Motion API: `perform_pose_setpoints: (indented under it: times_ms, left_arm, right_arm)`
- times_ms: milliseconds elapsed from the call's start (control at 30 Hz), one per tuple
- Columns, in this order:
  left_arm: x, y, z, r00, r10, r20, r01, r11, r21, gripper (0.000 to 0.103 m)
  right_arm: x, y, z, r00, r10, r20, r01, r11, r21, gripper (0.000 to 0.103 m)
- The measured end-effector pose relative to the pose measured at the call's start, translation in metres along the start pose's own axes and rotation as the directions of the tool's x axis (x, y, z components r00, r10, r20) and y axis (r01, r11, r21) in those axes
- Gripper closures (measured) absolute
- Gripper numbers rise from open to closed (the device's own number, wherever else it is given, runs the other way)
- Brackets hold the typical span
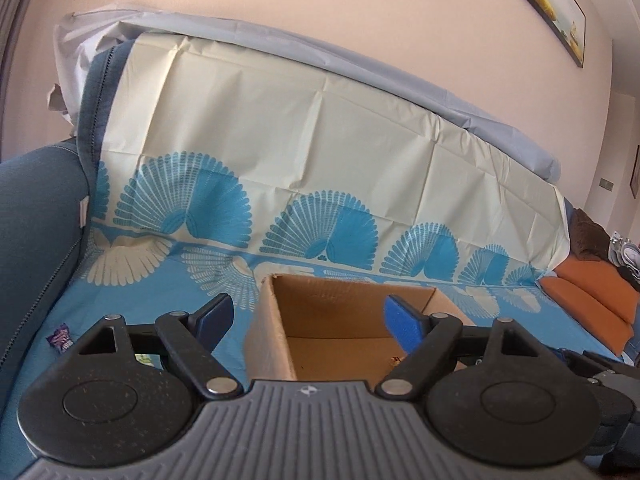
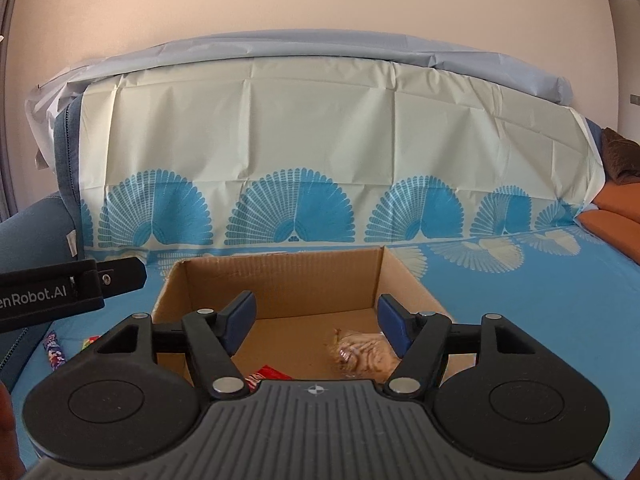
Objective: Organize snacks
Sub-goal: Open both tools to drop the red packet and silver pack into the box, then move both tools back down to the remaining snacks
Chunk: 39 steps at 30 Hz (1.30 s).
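A sofa [image 2: 48, 240] in blue-grey fabric fills the background, its back and seat draped with a creased plastic cover [image 2: 280, 128], cream above and bright blue below, printed with fan shapes. An orange cushion [image 2: 616, 216] lies far right of the right claw.

Straight ahead of both claws sits an open cardboard box [image 2: 280, 280], brown, corrugated, square-cornered, with a rough torn rim. In the left wrist view its near-left corner stands just ahead, between the left claw's [image 1: 309, 314] fingers.

The right claw [image 2: 316, 314] hovers over the box's near edge, its blue-padded fingers spread wide with nothing between them. Below and between them, on the box floor, lies a crinkled clear bag [image 2: 360, 354] of pale brown snacks; a red glossy wrapper [image 2: 268, 374] lies nearer its left finger.

The left claw is likewise wide open and empty. Left of it, outside the box on the cover, lies a purple wrapped sweet [image 1: 60, 338]; beside it is a small green-yellow packet [image 2: 90, 342], partly hidden.
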State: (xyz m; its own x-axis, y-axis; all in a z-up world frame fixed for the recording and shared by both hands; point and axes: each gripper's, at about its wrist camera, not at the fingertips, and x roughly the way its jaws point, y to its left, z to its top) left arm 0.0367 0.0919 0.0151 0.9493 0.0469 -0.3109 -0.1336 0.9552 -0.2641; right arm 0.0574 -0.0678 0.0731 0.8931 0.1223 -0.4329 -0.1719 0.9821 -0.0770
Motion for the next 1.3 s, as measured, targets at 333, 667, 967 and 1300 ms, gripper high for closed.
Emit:
perform_pose_setpoints:
  times_ms: [333,667,967,1300]
  left_arm:
    - [0.012,0.073,0.053,0.987,0.159,-0.032,-0.162,0.977,-0.136,0.083]
    - [0.052,0.21,-0.002,0.889,0.208,-0.409,-0.406,0.77,-0.491,0.082]
    - [0.06,0.259,-0.017,0.871,0.083,-0.485,-0.406,0.676,-0.614,0.07]
    - [0.073,0.259,-0.021,0.848,0.102,-0.52,-0.429,0.709,-0.56,0.064]
  right_arm:
    - [-0.006,0.047,-0.007,0.993,0.118,0.013,-0.118,0.993,-0.017,0.042]
    - [-0.009,0.093,-0.012,0.947,0.319,-0.034,-0.321,0.941,-0.106,0.054]
    - [0.017,0.168,-0.028,0.892,0.424,-0.155,-0.446,0.883,-0.15,0.053]
    - [0.085,0.207,-0.045,0.895,0.31,-0.321,-0.354,0.931,-0.086,0.04]
